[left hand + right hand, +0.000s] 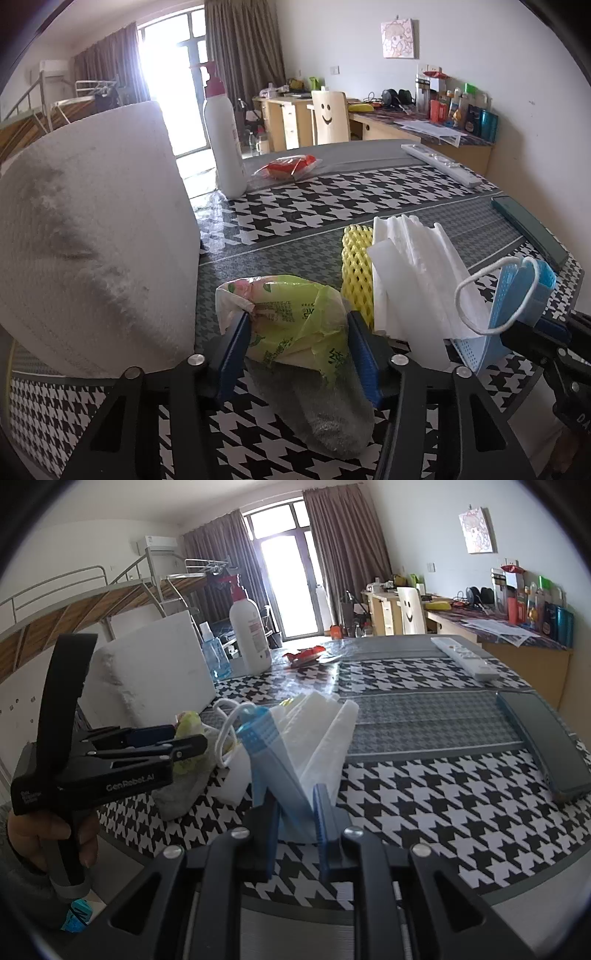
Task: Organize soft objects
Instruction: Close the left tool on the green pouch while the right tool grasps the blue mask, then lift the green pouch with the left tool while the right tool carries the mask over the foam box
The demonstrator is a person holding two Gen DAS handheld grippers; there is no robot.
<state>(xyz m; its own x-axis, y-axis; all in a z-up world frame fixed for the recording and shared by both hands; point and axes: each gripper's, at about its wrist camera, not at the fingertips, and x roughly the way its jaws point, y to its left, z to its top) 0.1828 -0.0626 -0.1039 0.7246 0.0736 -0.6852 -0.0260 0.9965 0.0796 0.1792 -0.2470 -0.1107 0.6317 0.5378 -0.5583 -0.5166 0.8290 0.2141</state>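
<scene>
My left gripper [299,332] is shut on a crumpled green plastic tissue packet [295,314], its blue pads pressing on both sides. A grey soft bundle [332,417] lies on the houndstooth table [295,206] under the packet. My right gripper [297,812] is shut on a folded blue face mask [266,753] with white ear loops, standing upright just right of the packet. White foam sheets [413,266] and a yellow foam net [354,258] lean behind the mask. A big white foam block [92,240] fills the left side.
A white pump bottle [223,136] and a red snack wrapper [288,166] stand at the far side. A white remote [441,164] and a dark phone [528,229] lie to the right. A blue-liquid bottle [214,657] sits behind the block. A hand [55,834] holds the left gripper.
</scene>
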